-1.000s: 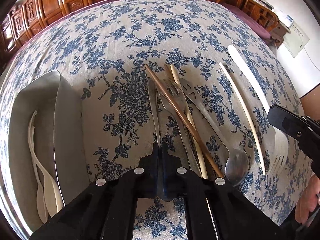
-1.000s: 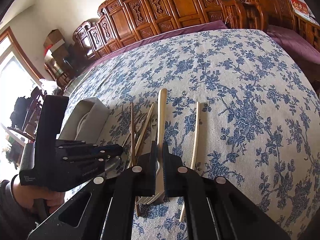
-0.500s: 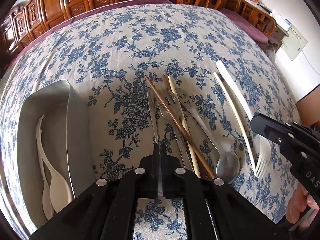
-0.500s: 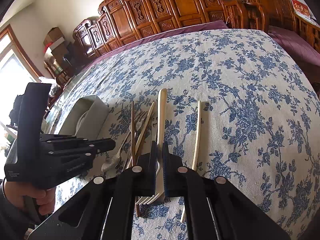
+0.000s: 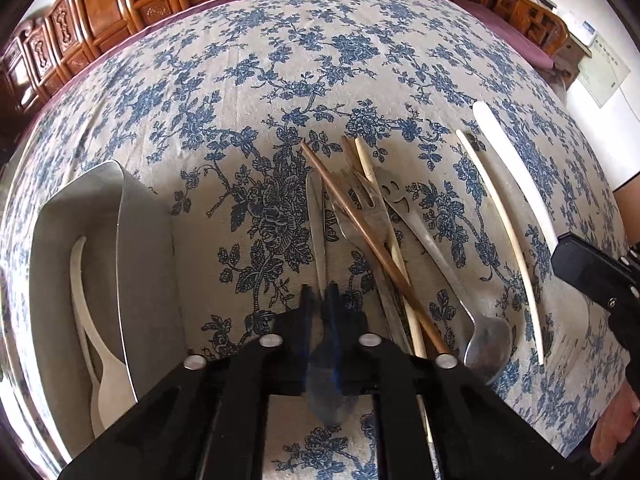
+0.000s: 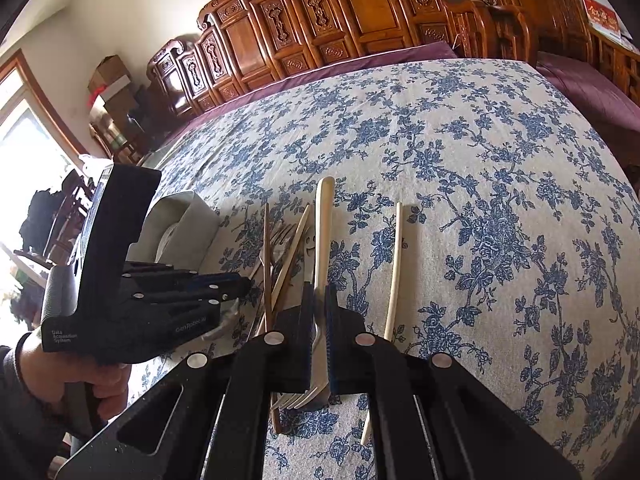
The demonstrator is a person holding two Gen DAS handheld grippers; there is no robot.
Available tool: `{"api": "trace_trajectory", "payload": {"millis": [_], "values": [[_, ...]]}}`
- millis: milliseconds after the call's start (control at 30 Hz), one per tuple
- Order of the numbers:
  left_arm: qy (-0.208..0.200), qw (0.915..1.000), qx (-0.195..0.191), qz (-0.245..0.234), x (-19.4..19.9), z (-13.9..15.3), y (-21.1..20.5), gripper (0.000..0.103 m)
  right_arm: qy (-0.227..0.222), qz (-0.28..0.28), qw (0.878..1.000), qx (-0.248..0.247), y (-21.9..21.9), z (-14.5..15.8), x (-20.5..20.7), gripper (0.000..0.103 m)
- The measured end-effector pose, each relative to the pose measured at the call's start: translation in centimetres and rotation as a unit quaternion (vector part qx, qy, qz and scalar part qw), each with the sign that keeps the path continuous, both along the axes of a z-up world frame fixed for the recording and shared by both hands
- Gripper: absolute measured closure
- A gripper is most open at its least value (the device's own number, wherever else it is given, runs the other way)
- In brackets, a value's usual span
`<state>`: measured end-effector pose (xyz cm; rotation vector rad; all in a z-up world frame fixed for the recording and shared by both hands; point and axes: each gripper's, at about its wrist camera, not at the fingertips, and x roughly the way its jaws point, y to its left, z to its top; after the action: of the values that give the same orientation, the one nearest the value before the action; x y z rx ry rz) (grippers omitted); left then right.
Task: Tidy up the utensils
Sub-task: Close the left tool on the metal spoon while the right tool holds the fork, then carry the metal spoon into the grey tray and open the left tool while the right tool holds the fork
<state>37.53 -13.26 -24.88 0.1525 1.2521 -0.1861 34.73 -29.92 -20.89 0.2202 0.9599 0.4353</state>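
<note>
My left gripper (image 5: pixel 321 294) is shut on a metal spoon (image 5: pixel 318 236); its handle points away and its bowl shows under the jaws. My right gripper (image 6: pixel 319 292) is shut on a cream plastic fork (image 6: pixel 323 232), tines toward the camera. A pile of utensils lies on the floral tablecloth: a brown chopstick (image 5: pixel 372 244), a cream chopstick (image 5: pixel 388 236), a metal fork (image 5: pixel 370 216) and a metal spoon with a smiley handle (image 5: pixel 436 256). Another cream chopstick (image 6: pixel 394 268) lies to the right of the fork. A metal tray (image 5: pixel 48 248) at the left holds white plastic spoons (image 5: pixel 102 384).
The left gripper's black body (image 6: pixel 132 280) and the hand holding it fill the lower left of the right wrist view. Carved wooden chairs (image 6: pixel 360 20) line the far table edge. A purple underlay (image 6: pixel 320 80) shows at that edge.
The left gripper has moved up and toward the tray with the metal spoon, which now hangs off the cloth. The right gripper still holds the cream fork, little changed.
</note>
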Motion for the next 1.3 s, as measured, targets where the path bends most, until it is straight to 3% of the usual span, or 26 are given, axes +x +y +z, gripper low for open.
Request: {"api": "trace_trajectory", "payload": {"millis": [167, 567, 933, 1300], "values": [[-0.015, 0.9998, 0.011, -0.01, -0.6, -0.1, 0.0, 0.102, -0.001, -0.002, 1.0, 0.0, 0.0, 0.0, 0.0, 0.096], [-0.036, 0.9993, -0.003, 0.0, -2.2, 1.3, 1.6, 0.102, 0.0, -0.001, 1.0, -0.003, 0.1, -0.1, 0.0, 0.096], [-0.082, 0.996, -0.034, -0.003, -4.5, 5.6, 3.0, 0.102, -0.01, 0.017, 1.0, -0.011, 1.5, 0.4, -0.6, 0.096], [-0.122, 0.9913, -0.045, 0.016, -6.1, 9.6, 7.4, 0.102, -0.037, 0.05, 0.998, -0.01, 5.1, 2.8, -2.1, 0.096]]}}
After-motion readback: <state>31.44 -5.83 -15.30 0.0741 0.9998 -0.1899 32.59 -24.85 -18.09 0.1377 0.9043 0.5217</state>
